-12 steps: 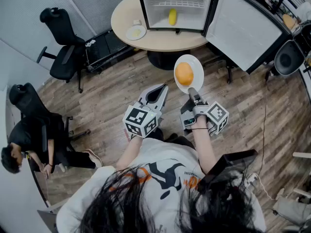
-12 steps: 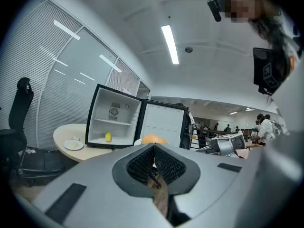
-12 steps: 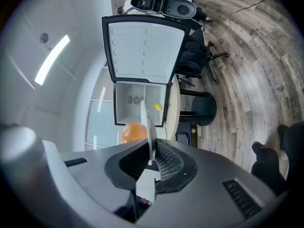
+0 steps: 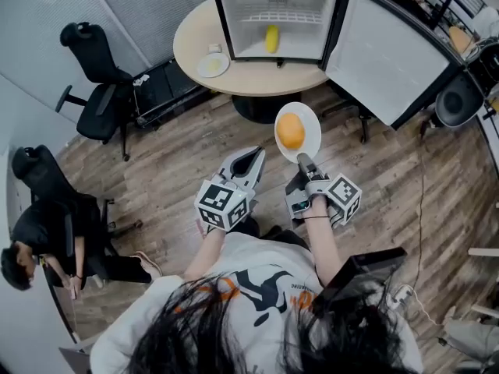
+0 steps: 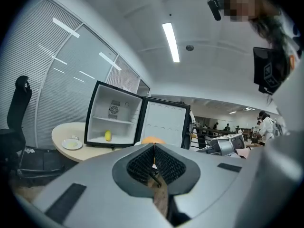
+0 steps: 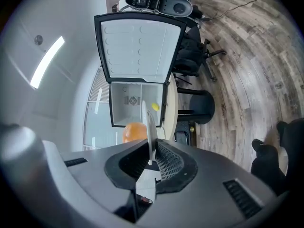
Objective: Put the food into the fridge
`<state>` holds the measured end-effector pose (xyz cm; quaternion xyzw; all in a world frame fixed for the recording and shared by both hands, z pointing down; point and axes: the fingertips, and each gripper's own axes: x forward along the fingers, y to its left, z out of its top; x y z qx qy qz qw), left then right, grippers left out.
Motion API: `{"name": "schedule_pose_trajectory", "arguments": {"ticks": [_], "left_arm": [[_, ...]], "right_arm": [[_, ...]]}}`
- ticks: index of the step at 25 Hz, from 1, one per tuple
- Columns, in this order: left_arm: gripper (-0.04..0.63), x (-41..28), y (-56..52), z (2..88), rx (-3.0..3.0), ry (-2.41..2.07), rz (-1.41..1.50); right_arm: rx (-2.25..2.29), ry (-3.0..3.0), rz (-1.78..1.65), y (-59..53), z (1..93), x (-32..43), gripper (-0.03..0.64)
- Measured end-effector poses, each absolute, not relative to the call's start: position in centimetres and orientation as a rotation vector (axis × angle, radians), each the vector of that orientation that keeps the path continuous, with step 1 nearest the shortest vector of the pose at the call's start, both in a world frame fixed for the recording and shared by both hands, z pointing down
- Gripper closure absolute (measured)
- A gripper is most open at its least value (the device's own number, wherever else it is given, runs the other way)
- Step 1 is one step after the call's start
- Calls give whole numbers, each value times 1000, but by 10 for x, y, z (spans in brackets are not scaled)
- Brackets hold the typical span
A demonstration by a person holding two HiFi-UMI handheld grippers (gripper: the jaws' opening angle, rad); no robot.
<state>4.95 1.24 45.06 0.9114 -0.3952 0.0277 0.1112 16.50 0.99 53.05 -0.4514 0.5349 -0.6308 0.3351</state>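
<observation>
Head view: gripping plate (image 4: 312, 127) by its near rim with right gripper (image 4: 300, 160), orange (image 4: 291, 131) on top, open fridge (image 4: 242, 6) straight ahead on table (image 4: 257, 76), well apart. Left gripper view: left gripper (image 5: 153, 147) pinched together on nothing, fridge ahead-left. Right gripper view: plate edge-on between clamped jaws, aimed at the fridge opening; judging a straight carry forward.
</observation>
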Motion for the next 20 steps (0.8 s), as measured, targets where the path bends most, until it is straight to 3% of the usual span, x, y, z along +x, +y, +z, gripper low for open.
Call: {"name": "schedule_pose_trajectory", "arguments": {"ticks": [20], "left_arm": [[583,68,-62,458,2682,-1095,88]], "right_arm": [[-1178,1368,-1699,-64,533,173,576]]}}
